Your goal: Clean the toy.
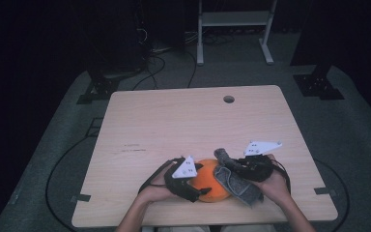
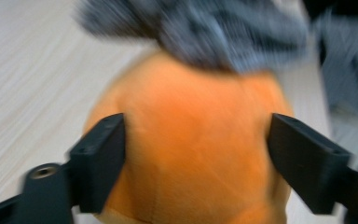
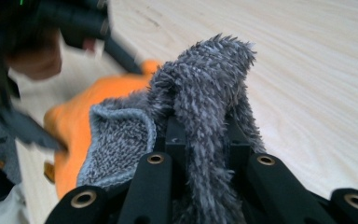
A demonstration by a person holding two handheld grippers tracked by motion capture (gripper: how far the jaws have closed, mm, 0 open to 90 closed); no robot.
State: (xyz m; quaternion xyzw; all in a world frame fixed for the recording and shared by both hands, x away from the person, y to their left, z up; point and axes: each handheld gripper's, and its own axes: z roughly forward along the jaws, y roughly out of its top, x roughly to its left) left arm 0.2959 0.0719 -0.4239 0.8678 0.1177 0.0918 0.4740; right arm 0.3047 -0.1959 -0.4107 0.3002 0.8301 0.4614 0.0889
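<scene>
While the orange plush [image 1: 211,186] lies at the lower middle of the high view, near the front edge of the tabletop [image 1: 183,125], both claws sit right on it.

Left claw [image 1: 196,189]: lower centre-left of the high view, hand wrapped around it from the left. In the left gripper view the plush [image 2: 191,144] fills the centre of the frame, sitting between the two black jaws. Left jaw is at or just against the plush's flank; right jaw stands clear of it with a visible gap. So released: jaws apart, straddling the plush, not squeezing it. Frame is motion-blurred, so I can't tell whether the left jaw really touches.

Right claw [image 1: 228,166]: lower centre-right of the high view, just right of the plush. Clenched on the grey fuzzy cloth [image 1: 239,186]. In the right gripper view a fold of the cloth [image 3: 209,93] stands up from between the jaws, pinched tight, with the rest draping down over the claw body. The plush [image 3: 74,126] shows at middle left of that frame, just behind the cloth and touching it.

In the left gripper view the cloth [image 2: 214,28] runs across the top of the frame, lying over the far end of the plush.
</scene>
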